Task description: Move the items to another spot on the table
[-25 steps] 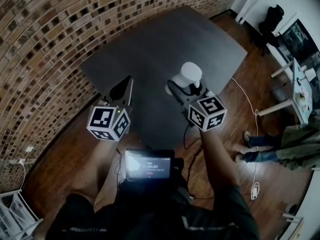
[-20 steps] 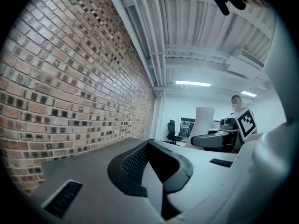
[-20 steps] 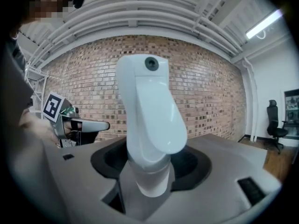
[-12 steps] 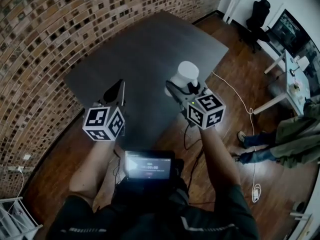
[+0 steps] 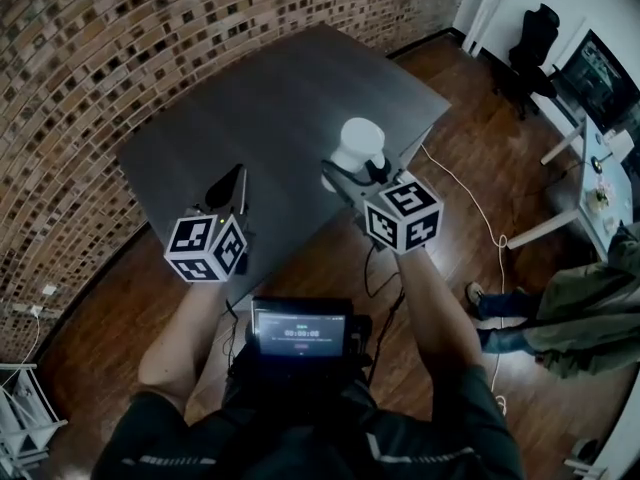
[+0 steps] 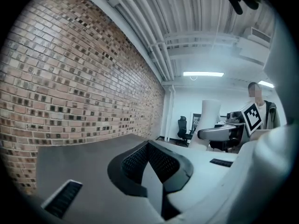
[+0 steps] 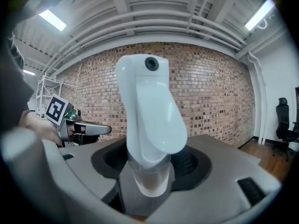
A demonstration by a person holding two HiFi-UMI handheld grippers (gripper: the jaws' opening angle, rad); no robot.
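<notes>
Brick wall, dark counter [image 5: 280, 88]. My right gripper [image 7: 148, 176] clamps the white bottle [image 7: 149, 106] by its clear neck, upright over the counter's near edge, likely for carrying. Left gripper [image 5: 228, 188] closed, empty.

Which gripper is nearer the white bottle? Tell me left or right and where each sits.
Right. The right gripper has its fingers closed on the white bottle at its neck. The left gripper is off to the bottle's left, not touching it, fingers together and empty.
</notes>
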